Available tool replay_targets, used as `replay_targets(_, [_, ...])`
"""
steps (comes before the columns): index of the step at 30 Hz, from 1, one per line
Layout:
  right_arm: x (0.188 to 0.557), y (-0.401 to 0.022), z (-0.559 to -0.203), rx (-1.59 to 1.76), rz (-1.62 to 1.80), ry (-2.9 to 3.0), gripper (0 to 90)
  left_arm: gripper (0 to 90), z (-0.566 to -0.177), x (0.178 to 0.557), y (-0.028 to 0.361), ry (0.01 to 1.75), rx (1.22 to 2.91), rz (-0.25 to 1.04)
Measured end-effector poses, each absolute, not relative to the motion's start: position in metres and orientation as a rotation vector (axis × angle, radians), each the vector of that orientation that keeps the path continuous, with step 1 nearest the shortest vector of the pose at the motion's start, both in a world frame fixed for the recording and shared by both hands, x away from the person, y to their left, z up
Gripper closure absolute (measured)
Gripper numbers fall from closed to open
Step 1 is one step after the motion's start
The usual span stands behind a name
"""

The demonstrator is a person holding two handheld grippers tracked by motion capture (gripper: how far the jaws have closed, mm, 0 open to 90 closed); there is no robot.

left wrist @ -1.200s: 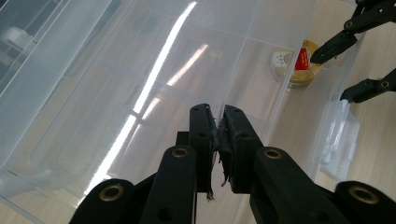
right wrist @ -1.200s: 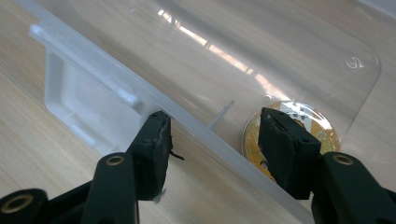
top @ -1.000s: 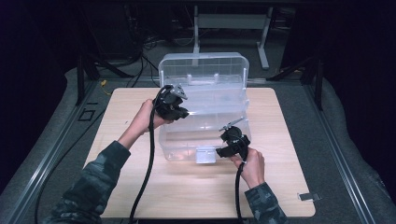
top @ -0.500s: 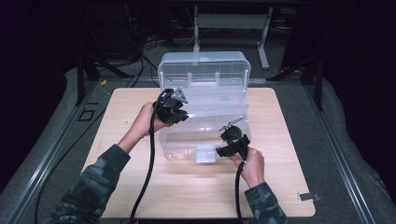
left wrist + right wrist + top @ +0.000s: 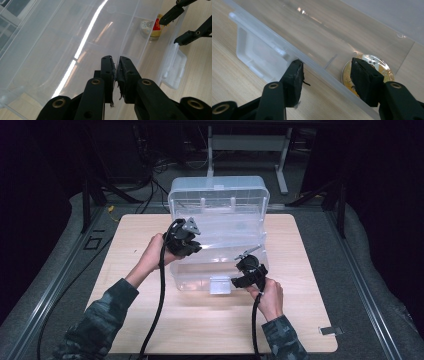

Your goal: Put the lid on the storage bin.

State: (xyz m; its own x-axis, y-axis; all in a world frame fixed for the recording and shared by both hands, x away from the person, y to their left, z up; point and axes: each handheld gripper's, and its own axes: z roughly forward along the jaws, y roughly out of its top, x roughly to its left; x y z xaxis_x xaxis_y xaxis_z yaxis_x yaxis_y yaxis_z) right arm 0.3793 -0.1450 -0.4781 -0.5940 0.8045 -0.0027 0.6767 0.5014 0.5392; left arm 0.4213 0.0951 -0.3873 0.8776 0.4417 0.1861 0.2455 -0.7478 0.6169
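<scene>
Clear bin [image 5: 220,270]: your left gripper [image 5: 115,68] clamps its rim; right gripper [image 5: 325,75] straddles the front wall, half-open. Next, steady it.

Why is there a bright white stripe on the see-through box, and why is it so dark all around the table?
Left gripper view: the stripe is glare from a light, running along the clear box wall. High view: light falls on the wooden table; the room behind stays dark. Right gripper view: small glints, jaws slightly soft.

The left gripper [image 5: 116,65] pinches the clear box's rim [image 5: 124,42], jaws closed.
</scene>
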Motion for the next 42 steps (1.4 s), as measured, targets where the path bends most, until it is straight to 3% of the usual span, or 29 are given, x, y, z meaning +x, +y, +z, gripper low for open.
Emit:
replay_targets(25, [0.377, -0.146, -0.479, 1.221, 0.729, 2.487, 42.8, 80.5, -0.401, 0.402, 0.095, 0.511, 2.412, 0.487])
replay_targets(30, [0.369, -0.147, -0.473, 1.176, 0.791, 2.465, 31.9, 80.1, -0.402, 0.400, 0.096, 0.498, 2.400, 0.509])
replay_targets(34, [0.362, -0.148, -0.464, 1.153, 0.803, 2.469, 28.1, 80.0, -0.404, 0.399, 0.097, 0.494, 2.399, 0.492])
replay_targets(39, [0.353, -0.149, -0.453, 1.119, 0.864, 2.472, 28.9, 79.7, -0.407, 0.398, 0.098, 0.486, 2.399, 0.478])
replay_targets(42, [0.347, -0.147, -0.441, 1.079, 0.911, 2.478, 34.0, 79.2, -0.408, 0.397, 0.099, 0.484, 2.400, 0.475])
